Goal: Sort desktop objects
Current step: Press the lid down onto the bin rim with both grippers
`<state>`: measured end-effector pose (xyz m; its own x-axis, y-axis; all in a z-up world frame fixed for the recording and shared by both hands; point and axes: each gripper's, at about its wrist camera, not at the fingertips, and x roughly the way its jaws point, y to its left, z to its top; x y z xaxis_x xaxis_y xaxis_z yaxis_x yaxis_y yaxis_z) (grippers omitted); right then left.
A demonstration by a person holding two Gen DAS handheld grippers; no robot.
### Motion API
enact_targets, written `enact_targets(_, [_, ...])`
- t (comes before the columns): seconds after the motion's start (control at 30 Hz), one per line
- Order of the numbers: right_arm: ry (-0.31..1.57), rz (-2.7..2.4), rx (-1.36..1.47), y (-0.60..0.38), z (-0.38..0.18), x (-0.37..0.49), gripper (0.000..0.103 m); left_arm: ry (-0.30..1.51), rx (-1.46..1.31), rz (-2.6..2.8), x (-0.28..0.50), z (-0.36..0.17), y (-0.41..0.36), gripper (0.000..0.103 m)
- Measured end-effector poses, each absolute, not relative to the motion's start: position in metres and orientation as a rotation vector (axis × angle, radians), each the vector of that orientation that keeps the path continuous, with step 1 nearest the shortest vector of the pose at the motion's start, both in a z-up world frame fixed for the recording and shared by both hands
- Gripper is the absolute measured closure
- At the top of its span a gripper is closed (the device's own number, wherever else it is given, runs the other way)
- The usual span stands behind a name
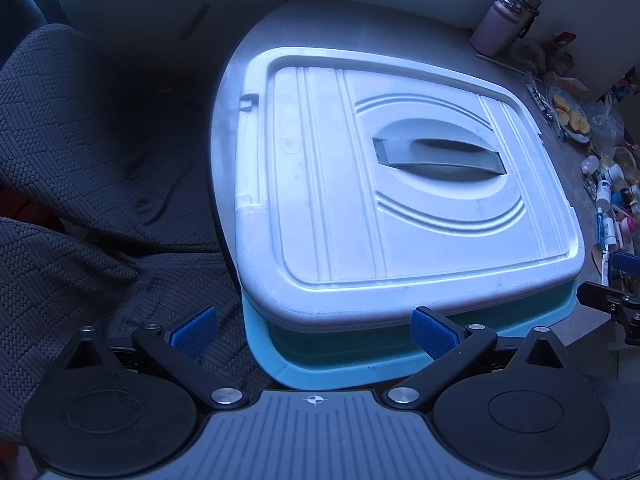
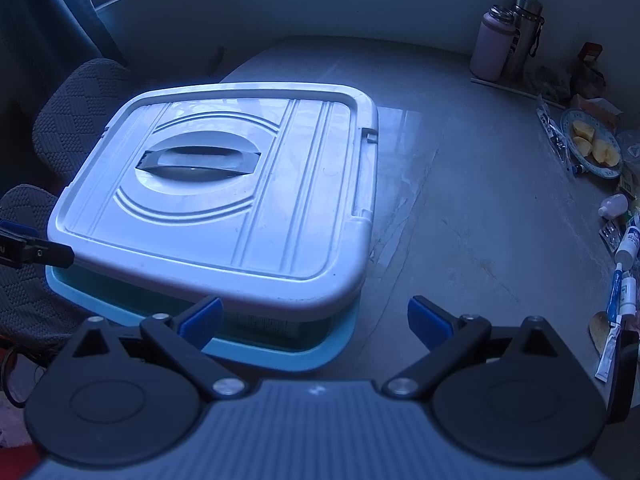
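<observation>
A storage box with a white lid [image 1: 384,184] [image 2: 224,196] and pale blue base stands on the grey table; its lid is on, with a grey handle [image 1: 438,156] [image 2: 198,162] lying flat in a recess. My left gripper [image 1: 314,334] is open at the box's near left corner, nothing between its blue pads. My right gripper [image 2: 314,320] is open at the box's near right corner, over the table. Small bottles and tubes [image 2: 624,268] [image 1: 608,200] lie scattered along the table's right edge.
A plate of cut fruit [image 2: 592,144] sits at the far right. A pink flask [image 2: 490,44] and a steel flask [image 2: 524,28] stand at the back. A dark textured chair cover [image 1: 88,168] lies left of the table. Bare tabletop [image 2: 472,208] stretches right of the box.
</observation>
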<state>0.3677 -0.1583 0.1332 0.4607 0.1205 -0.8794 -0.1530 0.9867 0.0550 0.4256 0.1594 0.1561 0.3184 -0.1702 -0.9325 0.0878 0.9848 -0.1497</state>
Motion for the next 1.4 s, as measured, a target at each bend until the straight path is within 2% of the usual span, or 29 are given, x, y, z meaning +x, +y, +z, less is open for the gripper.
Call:
enact_targets(0.4, [1.069, 0.19, -0.012, -0.159, 0.137, 0.377, 0.003, 1.228, -0.087, -0.167, 0.433, 0.161, 0.162, 0.0])
enact_targets(0.57, [1.066, 0.22, 0.105, -0.169, 0.136, 0.397, 0.003, 1.228, -0.144, -0.165, 0.442, 0.16, 0.169, 0.001])
enact_targets(0.67, [1.082, 0.208, 0.161, -0.177, 0.132, 0.41, 0.01, 1.244, -0.166, -0.171, 0.447, 0.155, 0.169, 0.001])
enact_targets(0.87, [1.12, 0.185, 0.173, -0.181, 0.115, 0.423, 0.015, 1.263, -0.184, -0.161, 0.456, 0.144, 0.169, 0.001])
enact_targets(0.93, [1.134, 0.193, 0.19, -0.182, 0.111, 0.426, 0.023, 1.261, -0.187, -0.162, 0.459, 0.143, 0.169, 0.002])
enact_targets(1.0, [1.155, 0.214, 0.214, -0.182, 0.107, 0.43, 0.037, 1.258, -0.191, -0.164, 0.462, 0.143, 0.169, 0.002])
enact_targets(1.03, [1.156, 0.215, 0.217, -0.182, 0.106, 0.431, 0.037, 1.258, -0.196, -0.169, 0.464, 0.142, 0.17, 0.004])
enact_targets(1.07, [1.157, 0.216, 0.219, -0.182, 0.105, 0.431, 0.037, 1.258, -0.2, -0.174, 0.466, 0.141, 0.17, 0.013])
enact_targets(1.4, [1.146, 0.221, 0.18, -0.179, 0.106, 0.427, 0.038, 1.252, -0.239, -0.185, 0.468, 0.136, 0.171, 0.013])
